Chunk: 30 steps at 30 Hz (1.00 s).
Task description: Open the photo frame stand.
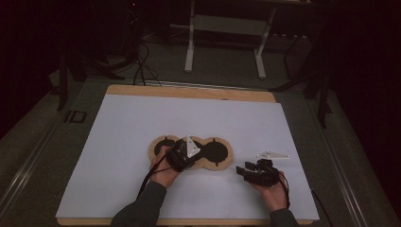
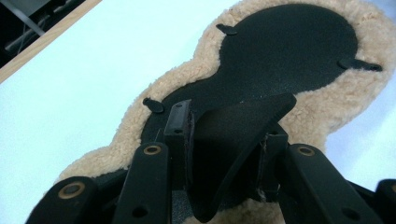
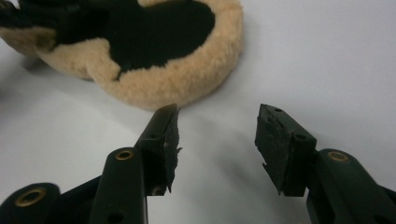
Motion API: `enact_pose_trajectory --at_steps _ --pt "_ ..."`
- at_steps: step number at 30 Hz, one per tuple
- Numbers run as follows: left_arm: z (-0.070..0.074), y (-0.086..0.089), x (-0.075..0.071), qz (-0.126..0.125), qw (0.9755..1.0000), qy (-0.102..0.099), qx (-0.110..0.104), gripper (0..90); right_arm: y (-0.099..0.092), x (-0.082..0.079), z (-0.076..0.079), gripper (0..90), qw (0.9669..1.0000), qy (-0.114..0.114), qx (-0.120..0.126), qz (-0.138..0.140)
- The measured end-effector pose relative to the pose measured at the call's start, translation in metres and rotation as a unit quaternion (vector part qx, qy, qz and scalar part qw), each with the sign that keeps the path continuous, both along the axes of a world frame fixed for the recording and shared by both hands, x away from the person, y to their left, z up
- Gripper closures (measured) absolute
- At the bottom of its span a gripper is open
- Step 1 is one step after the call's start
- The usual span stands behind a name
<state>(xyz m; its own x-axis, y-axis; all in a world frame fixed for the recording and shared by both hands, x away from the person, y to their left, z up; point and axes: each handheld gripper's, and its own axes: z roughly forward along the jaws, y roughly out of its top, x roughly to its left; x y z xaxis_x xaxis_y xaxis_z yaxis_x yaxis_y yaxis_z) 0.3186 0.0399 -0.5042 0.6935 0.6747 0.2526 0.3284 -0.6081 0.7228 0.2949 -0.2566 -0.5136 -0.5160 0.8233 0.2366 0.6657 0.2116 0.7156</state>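
A tan fleece pad [image 1: 227, 160] with a black inner face of round lobes lies flat in the middle of the white sheet. My left gripper [image 1: 191, 156] sits over its middle lobe. In the left gripper view, a raised, curled black flap [image 2: 233, 126] of the pad's inner face stands between the jaws of the left gripper [image 2: 224, 135], and both pads press on it. The fleece rim [image 2: 355, 93] runs around the black face beyond. My right gripper [image 1: 240, 171] rests to the right of the pad, pointing left at it. In the right gripper view, the right gripper [image 3: 217, 135] is open with bare sheet between its fingers, a short way from the pad [image 3: 173, 79].
The white sheet [image 1: 123, 142] covers a wooden board [image 1: 189, 91] whose edge shows at the back. Beyond the board lie dark floor, cables [image 1: 142, 71] and a white stand [image 1: 226, 28]. Both forearms enter from the bottom edge.
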Motion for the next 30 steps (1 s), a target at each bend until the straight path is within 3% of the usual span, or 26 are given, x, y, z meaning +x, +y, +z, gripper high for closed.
enact_pose_trajectory --at_steps 5,18,25,30 --pt "0.0 0.003 0.0 -0.002 0.9999 0.002 -0.01 66.1 0.002 0.006 0.005 44.3 0.9999 0.0 0.016 -0.004" --pt "0.001 0.01 0.0 -0.008 0.9995 0.002 -0.032 66.3 0.014 0.029 0.005 39.0 0.9975 0.037 0.059 -0.011" --pt "0.002 0.014 0.0 -0.006 0.9987 0.004 -0.051 66.4 0.019 0.046 0.005 35.9 0.9951 0.059 0.077 -0.018" --pt "0.003 0.019 0.0 -0.008 0.9977 0.001 -0.067 66.5 0.023 0.057 0.005 36.2 0.9915 0.081 0.101 -0.017"
